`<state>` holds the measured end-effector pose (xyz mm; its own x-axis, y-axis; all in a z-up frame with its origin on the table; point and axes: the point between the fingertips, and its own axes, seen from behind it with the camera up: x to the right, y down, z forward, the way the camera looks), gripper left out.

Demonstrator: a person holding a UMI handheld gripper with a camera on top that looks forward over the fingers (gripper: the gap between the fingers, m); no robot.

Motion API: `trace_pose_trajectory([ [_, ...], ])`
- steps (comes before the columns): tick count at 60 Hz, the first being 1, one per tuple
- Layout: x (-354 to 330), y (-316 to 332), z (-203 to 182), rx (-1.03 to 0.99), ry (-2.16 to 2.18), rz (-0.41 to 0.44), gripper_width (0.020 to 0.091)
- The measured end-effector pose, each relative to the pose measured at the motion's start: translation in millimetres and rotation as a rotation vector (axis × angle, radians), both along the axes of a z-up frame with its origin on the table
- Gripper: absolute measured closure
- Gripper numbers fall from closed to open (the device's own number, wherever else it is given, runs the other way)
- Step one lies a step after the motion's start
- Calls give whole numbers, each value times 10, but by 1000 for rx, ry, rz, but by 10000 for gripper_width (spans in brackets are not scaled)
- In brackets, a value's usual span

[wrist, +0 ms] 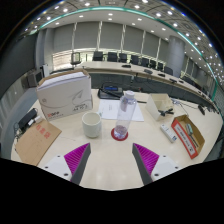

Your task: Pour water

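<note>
Hand-held gripper: your hand-held gripper (110, 158) hangs above the near edge of the counter (110, 172), fingers spread wide, holding nothing.
Bottle: a clear bottle (123, 116) stands upright on a red coaster (121, 133), just ahead of the open fingers, likely set there for an easy straight reach.
Cup: a white cup (92, 124) stands just beside the bottle, close enough to pour into.
Stage: you have not yet grasped the bottle.
Surroundings: a white box (64, 95) lies behind the cup, a red packet (187, 134) well apart.
Writing: print shows on the box and packet, too small to read.
</note>
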<state>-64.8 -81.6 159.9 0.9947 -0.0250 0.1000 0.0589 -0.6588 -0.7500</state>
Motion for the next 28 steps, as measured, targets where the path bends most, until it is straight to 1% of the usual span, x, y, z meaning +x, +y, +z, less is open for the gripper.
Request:
trace_pose_trajectory([
  [9,-261,-356,222,-1,24,4,248],
  [20,-245,-567,276,-7,-5,-20,244],
  [25,-199,-570,309,7,-47,-3,246],
  [28,-204,-578,321,3,-40,-7,246],
])
